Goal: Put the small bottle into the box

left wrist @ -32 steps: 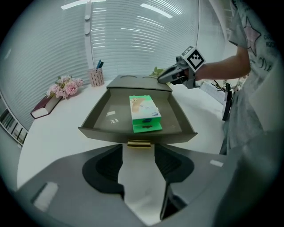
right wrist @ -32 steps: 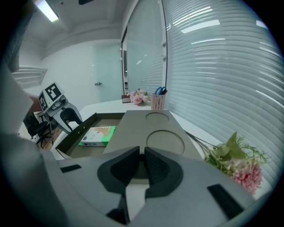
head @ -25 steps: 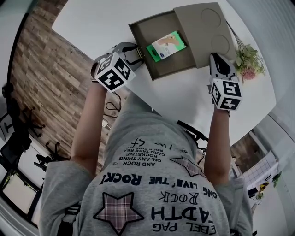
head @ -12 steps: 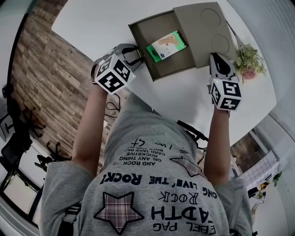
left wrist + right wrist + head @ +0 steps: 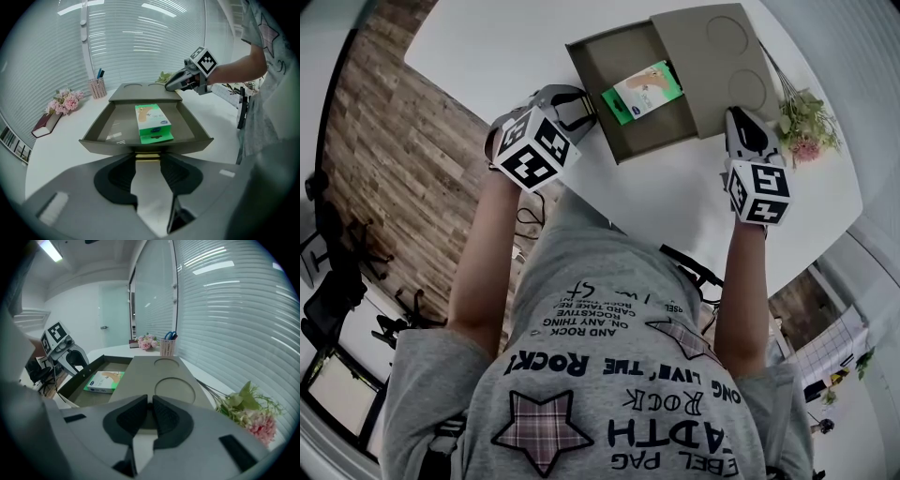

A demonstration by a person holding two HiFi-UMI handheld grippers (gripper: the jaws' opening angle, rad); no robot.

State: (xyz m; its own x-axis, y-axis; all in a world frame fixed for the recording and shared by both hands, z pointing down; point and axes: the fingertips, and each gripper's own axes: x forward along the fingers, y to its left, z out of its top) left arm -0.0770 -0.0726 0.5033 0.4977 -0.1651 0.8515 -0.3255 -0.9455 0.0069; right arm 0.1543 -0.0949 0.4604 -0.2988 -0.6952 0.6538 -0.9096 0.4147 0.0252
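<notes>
A grey-brown box (image 5: 722,66) lies on the white table with its drawer (image 5: 586,70) pulled out to the left. Inside the drawer lies a green and white carton (image 5: 642,87); no bare bottle shows. My left gripper (image 5: 581,108) is at the drawer's front wall. In the left gripper view its jaws (image 5: 147,157) stand partly closed with the drawer's brass handle (image 5: 147,155) clamped between their tips. My right gripper (image 5: 741,117) sits at the near edge of the box top, beside two round recesses (image 5: 174,389). Its jaws (image 5: 151,404) are together with nothing between them.
Pink and green flowers (image 5: 802,122) lie right of the box. A pen pot (image 5: 97,86), more pink flowers (image 5: 65,101) and a book (image 5: 47,123) stand at the table's far side. The table's left edge drops to a wooden floor (image 5: 384,141).
The drawer, with the carton in it, has shifted a little to the right toward the box body, and my left gripper went with it. The right gripper has stayed put.
</notes>
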